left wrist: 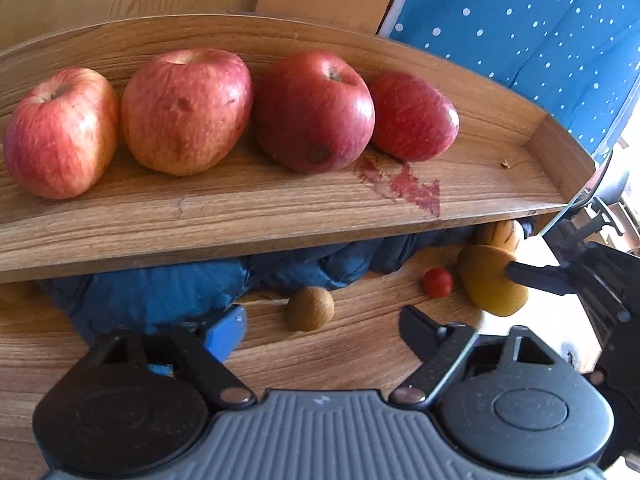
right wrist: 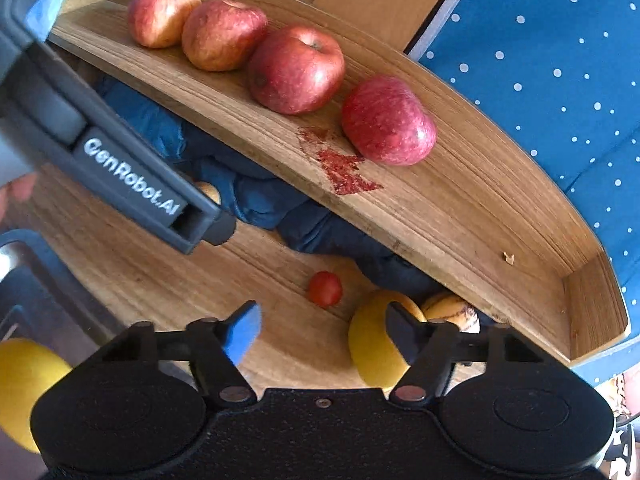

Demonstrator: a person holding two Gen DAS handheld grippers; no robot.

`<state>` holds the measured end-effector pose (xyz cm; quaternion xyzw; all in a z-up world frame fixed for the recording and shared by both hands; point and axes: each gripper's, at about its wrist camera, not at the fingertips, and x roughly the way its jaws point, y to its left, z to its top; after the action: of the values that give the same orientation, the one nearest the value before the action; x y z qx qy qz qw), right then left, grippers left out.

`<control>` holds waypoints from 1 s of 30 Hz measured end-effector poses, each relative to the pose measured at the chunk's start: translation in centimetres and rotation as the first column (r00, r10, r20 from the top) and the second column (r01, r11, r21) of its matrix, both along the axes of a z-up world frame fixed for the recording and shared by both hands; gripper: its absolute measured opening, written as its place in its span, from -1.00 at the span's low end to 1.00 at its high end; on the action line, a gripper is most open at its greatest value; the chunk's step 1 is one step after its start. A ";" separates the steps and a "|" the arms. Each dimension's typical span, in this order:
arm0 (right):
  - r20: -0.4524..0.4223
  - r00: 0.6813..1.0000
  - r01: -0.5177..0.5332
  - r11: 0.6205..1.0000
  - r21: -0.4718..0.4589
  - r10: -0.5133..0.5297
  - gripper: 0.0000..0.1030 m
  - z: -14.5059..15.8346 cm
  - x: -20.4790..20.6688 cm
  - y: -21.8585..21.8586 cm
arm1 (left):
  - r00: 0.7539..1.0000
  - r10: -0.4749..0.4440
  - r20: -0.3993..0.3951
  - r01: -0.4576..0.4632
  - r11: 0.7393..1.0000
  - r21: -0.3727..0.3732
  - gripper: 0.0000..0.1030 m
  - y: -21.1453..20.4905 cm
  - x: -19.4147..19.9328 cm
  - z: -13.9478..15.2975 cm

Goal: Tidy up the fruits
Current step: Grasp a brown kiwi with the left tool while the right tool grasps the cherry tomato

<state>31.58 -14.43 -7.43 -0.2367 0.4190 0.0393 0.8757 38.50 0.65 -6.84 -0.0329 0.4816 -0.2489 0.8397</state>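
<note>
Wood-grain surface (left wrist: 360, 344) below, curved wooden shelf (left wrist: 240, 208) raised over its far side, blue dotted fabric (left wrist: 520, 40) behind.

On the shelf: four red apples (left wrist: 312, 108) in a row along the back rim, running from the left end to past the middle, the neighbours touching or nearly so. Red stain (left wrist: 412, 192) on the board just in front of the rightmost apple. Right end of the shelf bare but for a small crumb (left wrist: 505, 164).

Under the shelf's front edge: crumpled blue cloth (left wrist: 160, 292) bunched on the surface. Out in front of it, a brown kiwi (left wrist: 310, 308), a small red tomato (left wrist: 438, 282) to its right and apart from it, then a yellow fruit (left wrist: 492, 284) just beside the tomato. Banana end (left wrist: 504, 236) tucked under the shelf edge behind the yellow fruit. Second yellow fruit (right wrist: 24, 384) at the near left, seen only from the right wrist.

Left tongs (left wrist: 324, 332) spread wide, gripping nothing, low over the surface with the kiwi just ahead of the gap. Right tongs (right wrist: 322, 324) also spread wide, clamped on nothing; one black finger (right wrist: 400, 332) against the first yellow fruit, the blue-padded one well clear of it, tomato ahead between the two.
</note>
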 end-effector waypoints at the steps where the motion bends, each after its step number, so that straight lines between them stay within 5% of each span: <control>1: 0.004 1.000 -0.002 1.000 -0.009 0.002 0.23 -0.1 0.2 0.0 | 1.000 0.001 -0.005 -0.001 1.000 -0.006 0.50 0.0 0.1 -0.1; 10: -0.040 0.997 -0.065 0.993 -0.095 0.062 -0.21 -1.3 1.9 1.2 | 1.000 -0.005 -0.024 0.005 1.000 -0.006 0.17 -0.5 0.8 -0.7; 30: -0.081 0.994 -0.090 0.976 -0.199 0.075 -0.58 -2.4 3.7 3.0 | 1.000 0.010 -0.023 -0.010 1.000 0.014 -0.40 -0.5 1.1 -1.2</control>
<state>35.24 -11.46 -9.79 -0.3402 0.4425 0.0412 0.8287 39.61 0.18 -8.05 -0.0323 0.4929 -0.2410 0.8354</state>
